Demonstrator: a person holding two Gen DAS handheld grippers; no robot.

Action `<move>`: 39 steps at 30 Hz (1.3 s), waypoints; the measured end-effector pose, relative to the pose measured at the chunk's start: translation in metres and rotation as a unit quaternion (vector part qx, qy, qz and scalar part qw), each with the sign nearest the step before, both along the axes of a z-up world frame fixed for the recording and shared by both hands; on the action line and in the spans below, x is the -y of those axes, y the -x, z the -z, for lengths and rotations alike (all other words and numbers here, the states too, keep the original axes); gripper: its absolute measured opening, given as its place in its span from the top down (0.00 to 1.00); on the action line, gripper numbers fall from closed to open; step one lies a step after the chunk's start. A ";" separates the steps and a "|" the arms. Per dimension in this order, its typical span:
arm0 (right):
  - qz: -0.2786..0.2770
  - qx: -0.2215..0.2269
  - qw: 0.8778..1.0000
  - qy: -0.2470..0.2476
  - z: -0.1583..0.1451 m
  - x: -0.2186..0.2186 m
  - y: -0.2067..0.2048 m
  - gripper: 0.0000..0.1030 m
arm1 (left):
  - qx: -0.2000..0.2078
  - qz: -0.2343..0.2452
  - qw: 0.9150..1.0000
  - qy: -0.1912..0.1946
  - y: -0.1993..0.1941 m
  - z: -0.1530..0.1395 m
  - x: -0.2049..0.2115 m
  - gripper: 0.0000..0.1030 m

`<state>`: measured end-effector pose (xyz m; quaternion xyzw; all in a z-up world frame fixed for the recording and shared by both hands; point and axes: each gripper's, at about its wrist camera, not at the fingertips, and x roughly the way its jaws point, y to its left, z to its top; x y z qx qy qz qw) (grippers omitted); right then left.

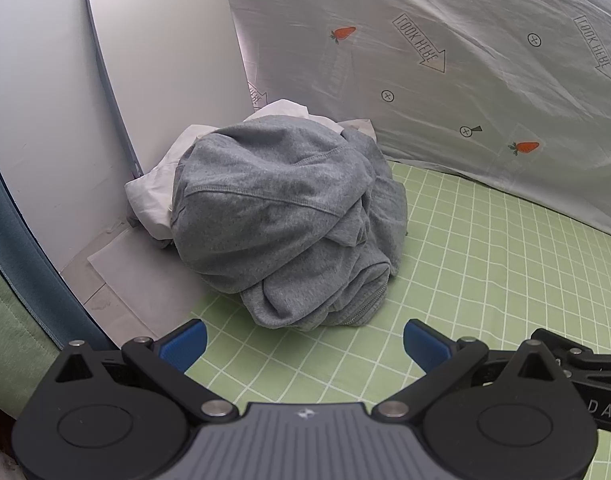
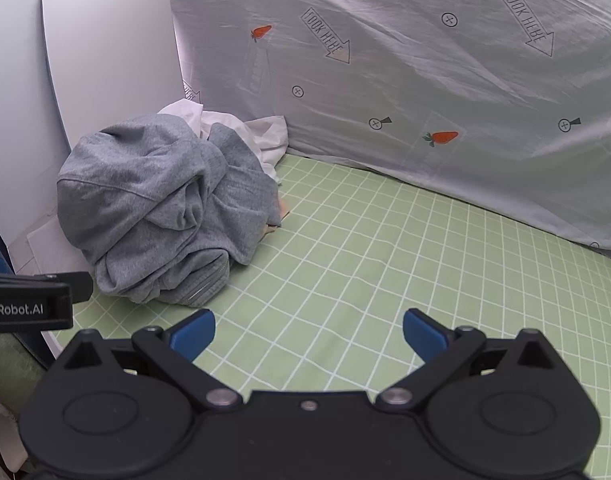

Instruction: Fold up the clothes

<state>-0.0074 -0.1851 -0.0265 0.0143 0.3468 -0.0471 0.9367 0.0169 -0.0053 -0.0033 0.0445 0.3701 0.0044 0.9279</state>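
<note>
A crumpled grey zip sweatshirt [image 1: 289, 216] lies in a heap on the green checked cloth [image 1: 485, 264], on top of a white garment [image 1: 153, 196]. In the right wrist view the same grey sweatshirt [image 2: 161, 204] sits at the left, with the white garment [image 2: 241, 128] behind it. My left gripper [image 1: 305, 344] is open just in front of the heap, nothing between its blue pads. My right gripper [image 2: 309, 332] is open over bare green cloth [image 2: 385, 264], to the right of the heap. Part of the left gripper's body [image 2: 29, 304] shows at the left edge.
A grey sheet [image 1: 445, 60] printed with carrots and arrows hangs as a backdrop behind the surface. A white rounded panel [image 1: 161, 52] leans at the back left against a pale wall. A sheet of paper [image 1: 141, 276] lies at the heap's left. A blue-green edge [image 1: 21, 248] runs down the left.
</note>
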 end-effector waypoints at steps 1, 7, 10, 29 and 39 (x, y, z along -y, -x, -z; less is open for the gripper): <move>0.001 0.000 1.000 0.000 0.000 0.000 0.000 0.01 | 0.000 0.001 1.000 0.000 0.000 0.000 0.000 0.00; 0.004 -0.001 1.000 0.000 -0.001 0.001 -0.002 0.02 | -0.001 0.006 1.000 0.001 -0.002 0.001 0.000 0.00; 0.005 -0.001 1.000 0.001 -0.001 0.001 -0.003 0.01 | -0.001 0.007 1.000 0.001 -0.004 0.001 0.001 0.00; 0.000 -0.028 1.000 0.002 0.017 0.001 -0.032 0.02 | -0.041 -0.040 0.998 0.008 -0.034 0.014 -0.028 0.00; -0.064 -0.079 0.995 -0.023 0.060 -0.023 -0.118 0.12 | -0.066 -0.086 0.994 0.026 -0.100 0.027 -0.076 0.04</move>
